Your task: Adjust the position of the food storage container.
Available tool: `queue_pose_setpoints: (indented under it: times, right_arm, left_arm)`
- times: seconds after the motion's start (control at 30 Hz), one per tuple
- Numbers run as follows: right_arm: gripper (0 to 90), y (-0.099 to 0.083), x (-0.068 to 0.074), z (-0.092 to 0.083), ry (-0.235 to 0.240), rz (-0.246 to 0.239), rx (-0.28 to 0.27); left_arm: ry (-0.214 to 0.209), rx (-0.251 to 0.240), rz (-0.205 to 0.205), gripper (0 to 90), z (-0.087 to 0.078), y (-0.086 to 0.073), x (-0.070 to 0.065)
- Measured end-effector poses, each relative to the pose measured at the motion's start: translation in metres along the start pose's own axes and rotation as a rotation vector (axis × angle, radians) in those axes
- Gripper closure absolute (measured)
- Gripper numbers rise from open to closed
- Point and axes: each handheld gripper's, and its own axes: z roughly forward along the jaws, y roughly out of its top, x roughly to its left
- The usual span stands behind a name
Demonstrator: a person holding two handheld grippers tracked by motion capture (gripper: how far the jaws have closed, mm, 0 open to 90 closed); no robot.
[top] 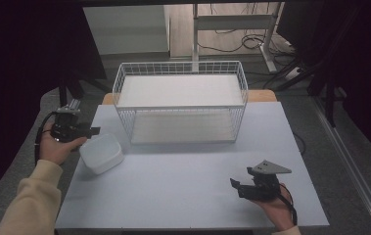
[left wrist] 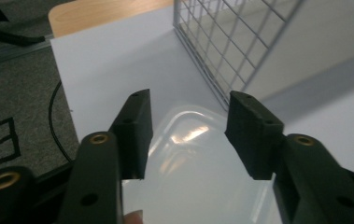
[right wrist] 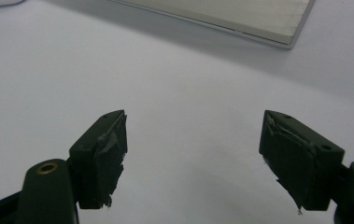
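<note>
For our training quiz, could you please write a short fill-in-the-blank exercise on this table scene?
1. The left hand-held gripper reaches over the white plastic ____.
2. The wire basket stands at the ____ of the table.
3. The right hand-held gripper has its jaws ____, with nothing between them.
4. The wire basket is coloured ____.

Missing words: container; back; open; white

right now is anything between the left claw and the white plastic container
Nothing visible. The left claw already sits over the white plastic container, one jaw either side of its near edge, with no gap-filler between. The wire basket stands off beside it.
</note>
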Motion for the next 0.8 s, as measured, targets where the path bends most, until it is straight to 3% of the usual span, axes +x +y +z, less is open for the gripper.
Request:
queue_pose_setpoints:
  times: [0.13,0.17,0.2,0.3,0.33,0.53,0.6,0.8]
  right_arm:
    - [23.7,-0.001,0.0,0.0,-0.007,-0.005,0.003]
    - [23.7,-0.001,0.0,0.0,-0.007,-0.005,0.003]
    - [23.6,-0.001,-0.001,0.001,-0.01,-0.005,0.007]
    - [23.6,-0.001,-0.001,0.002,-0.009,-0.005,0.009]
    - [23.6,-0.001,-0.001,0.002,-0.012,-0.009,0.012]
    - [23.6,-0.002,-0.001,0.001,-0.018,-0.012,0.014]
    - [23.6,-0.002,-0.001,0.002,-0.02,-0.014,0.019]
    - [23.6,-0.003,-0.001,0.003,-0.027,-0.011,0.031]
  left_arm:
    - [0.001,0.013,-0.015,69.3,0.004,0.005,0.01]
    - [0.007,0.018,-0.016,69.3,0.007,0.006,0.012]
    - [0.02,0.041,-0.018,77.2,0.012,0.007,0.016]
    - [0.021,0.07,-0.027,85.8,0.019,0.007,0.02]
    - [0.012,0.081,-0.055,87.6,0.026,0.004,0.025]
    - [0.044,0.096,-0.089,89.9,0.042,-0.003,0.036]
    - [0.058,0.129,-0.093,90.0,0.051,-0.009,0.042]
    - [0.056,0.169,-0.079,90.0,0.061,-0.015,0.046]
